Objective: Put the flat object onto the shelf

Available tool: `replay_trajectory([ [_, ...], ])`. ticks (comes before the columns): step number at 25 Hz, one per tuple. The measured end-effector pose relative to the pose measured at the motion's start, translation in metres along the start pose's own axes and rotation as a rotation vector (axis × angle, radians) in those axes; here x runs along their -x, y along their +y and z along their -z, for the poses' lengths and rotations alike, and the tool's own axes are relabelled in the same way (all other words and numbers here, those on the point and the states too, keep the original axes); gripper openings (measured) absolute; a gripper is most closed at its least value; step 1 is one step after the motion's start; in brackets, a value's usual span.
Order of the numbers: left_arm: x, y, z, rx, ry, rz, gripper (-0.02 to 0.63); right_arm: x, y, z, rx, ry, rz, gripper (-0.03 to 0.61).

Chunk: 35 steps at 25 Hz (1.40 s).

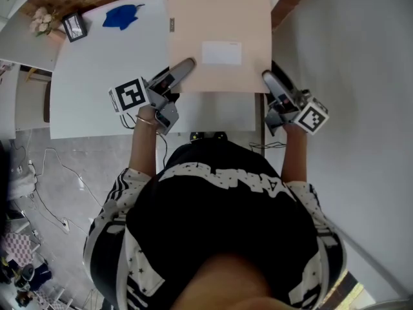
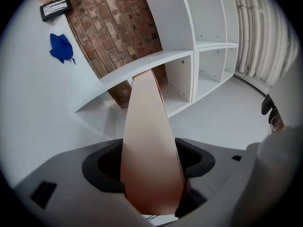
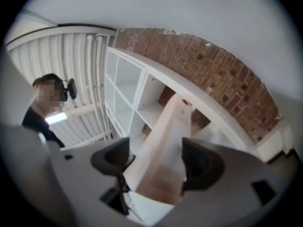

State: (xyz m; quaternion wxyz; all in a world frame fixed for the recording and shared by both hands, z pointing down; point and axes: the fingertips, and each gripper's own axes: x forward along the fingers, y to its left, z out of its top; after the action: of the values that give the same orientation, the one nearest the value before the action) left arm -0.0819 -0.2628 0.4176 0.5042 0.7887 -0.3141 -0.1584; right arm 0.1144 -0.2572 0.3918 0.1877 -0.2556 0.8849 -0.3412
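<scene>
Transport step: left tongs [image 1: 186, 66] and right tongs [image 1: 268, 78] each clamp a near corner of the flat object [image 1: 219, 24], held level before the shelf [image 2: 208, 45]. Next, probably: slide it onto a shelf board, then release.

Flat object [image 1: 219, 18] pale peach-tan, label [image 1: 221, 53] white. Table [image 1: 97, 76] white. Cloth [image 1: 122, 16] bright blue. Wall [image 2: 113, 37] red-brown brick. Shelf [image 2: 208, 60] white. Person's top [image 1: 213, 218] black, white stars and stripes. Left gripper [image 1: 187, 65], right gripper [image 1: 266, 76] grey, their cubes black-and-white squares.
</scene>
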Motion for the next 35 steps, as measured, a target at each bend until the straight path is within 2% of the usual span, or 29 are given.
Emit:
replay_trajectory([
  [2,0.000,0.002,0.002,0.005,0.009,-0.012,0.328,0.005,0.004,-0.002,0.052,-0.014,0.005,0.339],
  [5,0.000,0.001,0.002,0.021,0.006,-0.014,0.328,0.015,0.004,0.004,0.156,0.019,0.063,0.339],
  [8,-0.001,-0.001,0.001,0.021,0.001,-0.007,0.328,0.023,0.012,0.011,0.249,0.046,0.062,0.339],
  [12,0.000,-0.002,-0.001,0.021,0.000,-0.021,0.328,0.027,0.022,0.025,0.443,0.144,0.069,0.339],
  [14,0.000,-0.003,-0.002,0.018,-0.001,-0.023,0.328,0.026,0.020,0.032,0.500,0.188,0.092,0.339],
  [26,-0.001,-0.004,-0.003,0.032,-0.011,-0.017,0.330,0.016,0.019,0.034,0.532,0.190,0.126,0.337],
  [29,-0.001,-0.007,-0.007,0.018,-0.032,0.006,0.330,0.014,0.022,0.030,0.522,0.166,0.125,0.336],
  [35,0.000,-0.007,-0.008,-0.014,-0.038,0.001,0.336,0.013,0.024,0.028,0.524,0.153,0.124,0.331],
])
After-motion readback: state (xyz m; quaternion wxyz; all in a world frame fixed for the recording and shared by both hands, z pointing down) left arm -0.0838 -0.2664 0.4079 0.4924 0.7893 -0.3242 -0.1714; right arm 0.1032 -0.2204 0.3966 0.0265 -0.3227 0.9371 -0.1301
